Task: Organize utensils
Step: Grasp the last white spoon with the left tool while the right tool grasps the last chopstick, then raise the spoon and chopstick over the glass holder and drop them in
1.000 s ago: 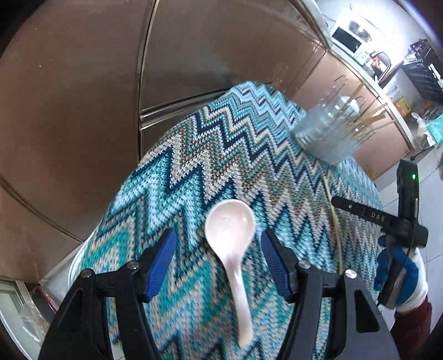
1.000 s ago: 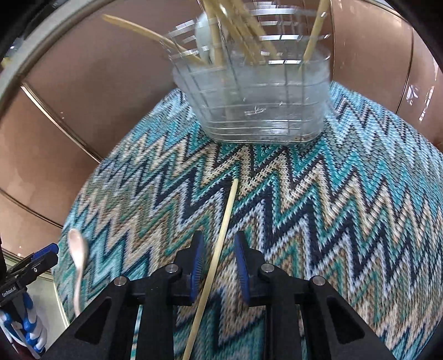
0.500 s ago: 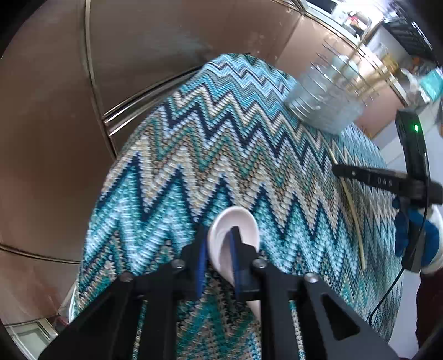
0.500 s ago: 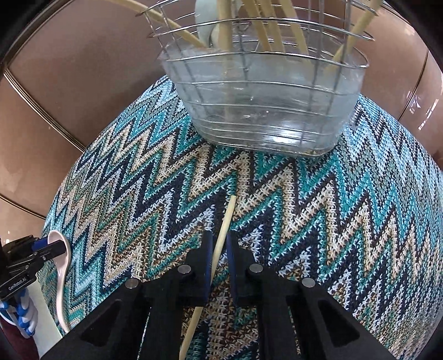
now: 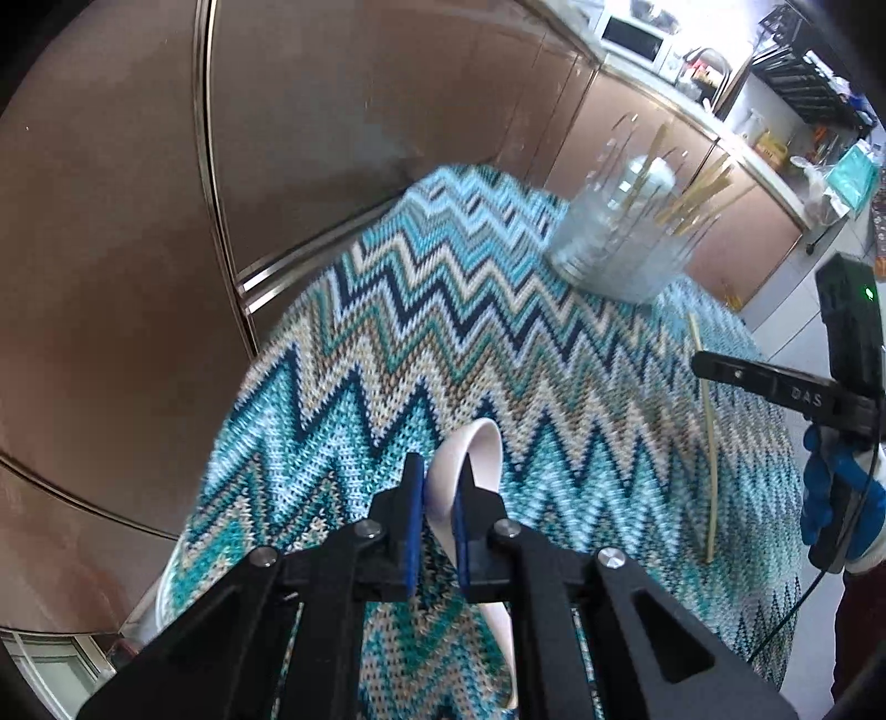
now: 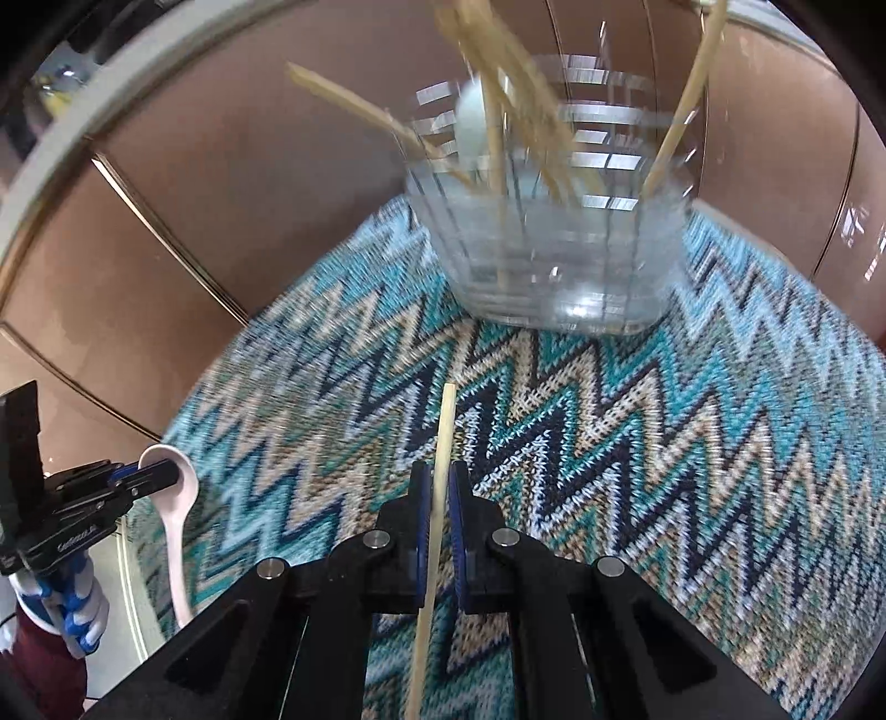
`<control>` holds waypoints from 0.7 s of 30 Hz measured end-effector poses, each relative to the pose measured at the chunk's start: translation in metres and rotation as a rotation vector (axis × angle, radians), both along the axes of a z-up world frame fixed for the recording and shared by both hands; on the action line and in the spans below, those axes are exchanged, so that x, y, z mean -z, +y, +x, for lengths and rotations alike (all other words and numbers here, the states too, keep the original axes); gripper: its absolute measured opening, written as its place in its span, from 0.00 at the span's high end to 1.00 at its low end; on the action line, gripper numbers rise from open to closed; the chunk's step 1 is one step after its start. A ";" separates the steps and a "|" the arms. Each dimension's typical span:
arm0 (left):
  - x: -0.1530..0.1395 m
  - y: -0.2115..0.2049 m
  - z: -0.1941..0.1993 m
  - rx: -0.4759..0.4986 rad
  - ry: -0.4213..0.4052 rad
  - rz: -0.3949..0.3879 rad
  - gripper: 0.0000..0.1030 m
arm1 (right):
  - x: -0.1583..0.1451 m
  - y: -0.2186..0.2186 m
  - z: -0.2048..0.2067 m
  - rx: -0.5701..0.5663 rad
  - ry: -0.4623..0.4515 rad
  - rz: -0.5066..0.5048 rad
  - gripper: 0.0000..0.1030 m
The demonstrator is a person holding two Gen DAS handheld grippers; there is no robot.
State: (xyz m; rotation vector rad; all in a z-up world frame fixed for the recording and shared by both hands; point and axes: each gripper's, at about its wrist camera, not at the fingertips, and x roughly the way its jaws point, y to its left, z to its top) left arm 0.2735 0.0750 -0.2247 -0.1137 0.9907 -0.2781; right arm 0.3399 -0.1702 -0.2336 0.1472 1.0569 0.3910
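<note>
My left gripper [image 5: 440,471] has its jaws closing on a pale pink ceramic spoon [image 5: 483,443]; the pads press its bowl, which is turned on edge and lifted off the zigzag cloth [image 5: 415,332]. The handle hangs down behind the fingers. My right gripper [image 6: 437,471] is closing tight on a wooden chopstick [image 6: 446,421], which sticks out ahead toward the wire basket [image 6: 554,249]. The basket holds several chopsticks and a pale spoon. The right wrist view also shows the left gripper [image 6: 171,473] and the spoon [image 6: 177,498] at lower left.
Brown cabinet doors [image 5: 360,138] stand close behind the cloth-covered table. A gloved hand [image 5: 830,498] holds the right gripper [image 5: 700,363] at the right edge. A counter with a microwave [image 5: 631,36] lies far back right.
Left jaws went from wide open around the lying spoon to shut on it, and the spoon rose on edge. Right jaws closed on the chopstick, which has lifted off the cloth.
</note>
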 end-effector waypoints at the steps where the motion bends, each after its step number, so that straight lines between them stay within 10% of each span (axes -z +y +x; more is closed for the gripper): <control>1: -0.005 -0.001 -0.003 -0.002 -0.013 0.000 0.92 | -0.008 -0.002 -0.007 0.002 -0.025 0.002 0.94; 11: -0.086 -0.017 -0.016 -0.007 -0.194 -0.078 0.92 | -0.101 -0.028 -0.057 0.047 -0.327 0.053 0.95; 21: -0.192 -0.075 0.056 -0.134 -0.508 -0.192 0.92 | -0.204 -0.059 -0.028 0.195 -0.764 0.098 0.95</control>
